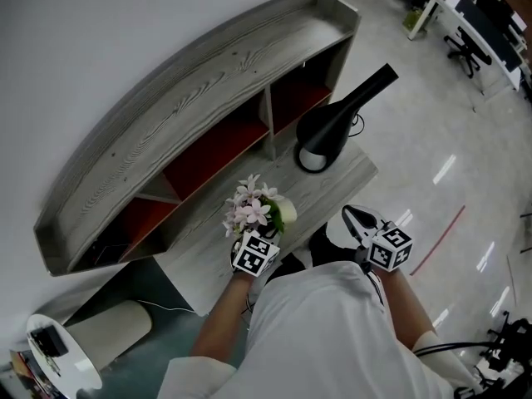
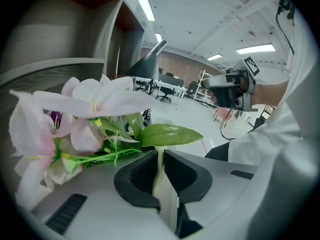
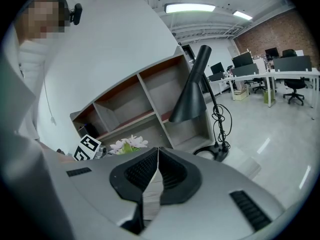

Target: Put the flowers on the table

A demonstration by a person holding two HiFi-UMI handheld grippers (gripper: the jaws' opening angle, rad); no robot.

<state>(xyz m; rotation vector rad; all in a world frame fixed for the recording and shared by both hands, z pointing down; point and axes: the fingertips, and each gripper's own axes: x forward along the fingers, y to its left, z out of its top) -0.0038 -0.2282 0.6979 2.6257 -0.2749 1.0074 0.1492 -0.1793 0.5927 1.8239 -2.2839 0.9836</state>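
Observation:
A bunch of pale pink artificial flowers [image 1: 256, 209] with green leaves hangs just above the grey wooden table [image 1: 337, 188]. My left gripper [image 1: 259, 233] is shut on its stem. In the left gripper view the blossoms [image 2: 82, 115] spread to the left of the jaws, and a green leaf [image 2: 170, 134] sticks out right above my left gripper [image 2: 161, 158]. My right gripper [image 1: 359, 219] hovers to the right at the table's near edge, shut and holding nothing. In the right gripper view my right gripper [image 3: 157, 158] points toward the shelf, with the flowers [image 3: 127, 144] low at the left.
A grey wooden shelf unit [image 1: 191, 98] with red-lined compartments stands along the back of the table. A black desk lamp [image 1: 332, 125] sits on the table's right part, with its cord [image 3: 222, 121] trailing down. Office desks and chairs stand on the glossy floor [image 1: 449, 156] beyond.

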